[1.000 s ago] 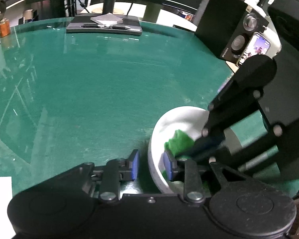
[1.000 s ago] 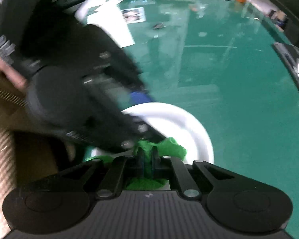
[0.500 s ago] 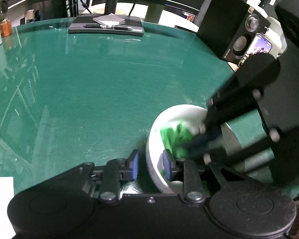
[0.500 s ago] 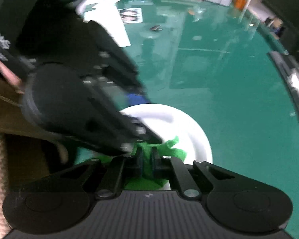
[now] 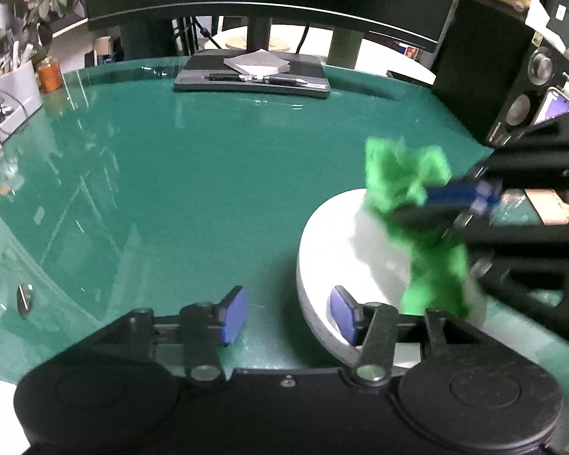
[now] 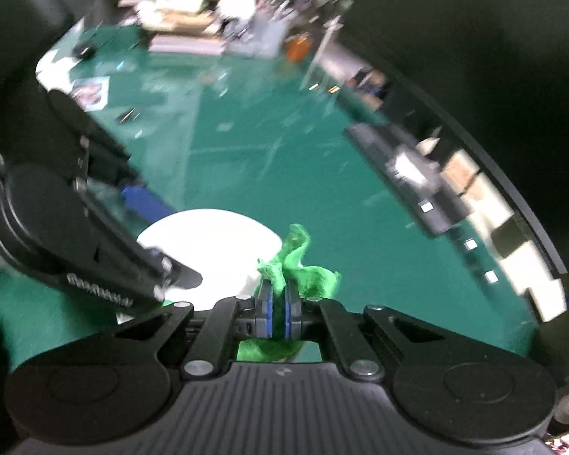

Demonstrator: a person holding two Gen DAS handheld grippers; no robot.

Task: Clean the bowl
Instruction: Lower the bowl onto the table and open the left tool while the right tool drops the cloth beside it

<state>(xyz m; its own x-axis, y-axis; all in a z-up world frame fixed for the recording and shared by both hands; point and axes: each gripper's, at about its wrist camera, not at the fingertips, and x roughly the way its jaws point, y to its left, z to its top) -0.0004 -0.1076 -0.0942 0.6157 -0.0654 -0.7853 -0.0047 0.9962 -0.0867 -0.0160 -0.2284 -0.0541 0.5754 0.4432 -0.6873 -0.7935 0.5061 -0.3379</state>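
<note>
While a glossy green worktop (image 5: 208, 189) fills most of both views, a dark monitor base (image 5: 252, 79) sits at its far edge and a black speaker (image 5: 512, 87) stands to the right. Near the front edge rests the white bowl (image 5: 334, 235), nothing lying loose inside it. Over its rim, the left tool (image 5: 288, 316) has one blue pad inside and one outside, jaws opening, not pressing. Above the bowl, the right tool (image 6: 278, 313) is pressed together on a green cloth (image 6: 303, 269), angled downward.
</note>
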